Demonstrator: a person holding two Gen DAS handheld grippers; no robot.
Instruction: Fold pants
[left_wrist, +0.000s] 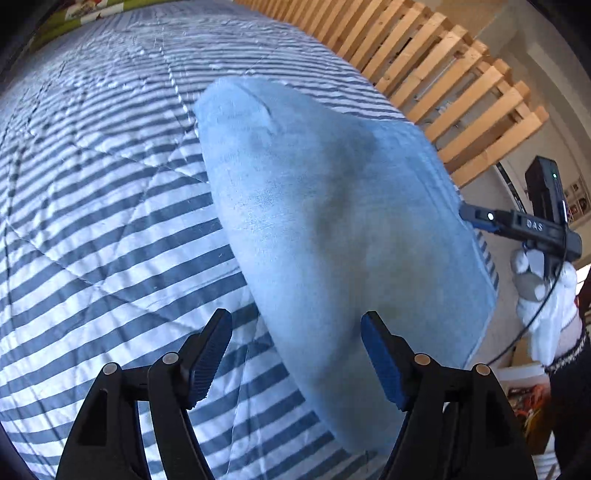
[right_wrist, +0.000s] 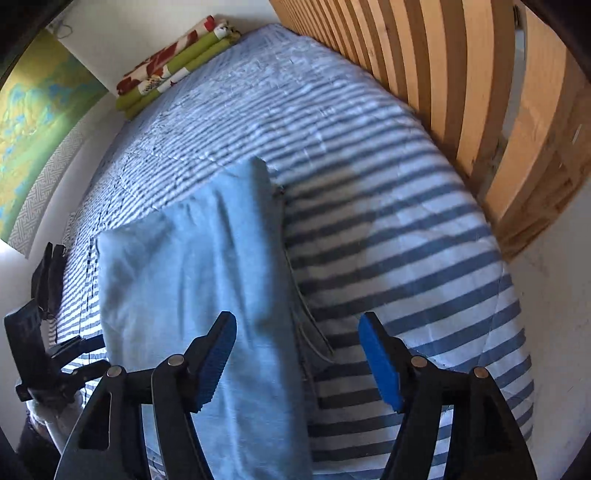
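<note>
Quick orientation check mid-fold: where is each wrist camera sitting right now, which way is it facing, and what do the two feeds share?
Left wrist: on the left gripper, angled down over the pants; jaws open, and a gloved hand holds the right gripper at the far edge.
Right wrist: on the right gripper, angled down along the pants toward the folded bedding; jaws open.
Shared: pants, striped quilt, slatted rail.

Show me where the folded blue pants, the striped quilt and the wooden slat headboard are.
folded blue pants (left_wrist: 332, 221), left wrist view, middle of the top layer.
striped quilt (right_wrist: 388, 240), right wrist view, bare stretch right of the pants.
wooden slat headboard (right_wrist: 476, 81), right wrist view, one upright slat.
</note>
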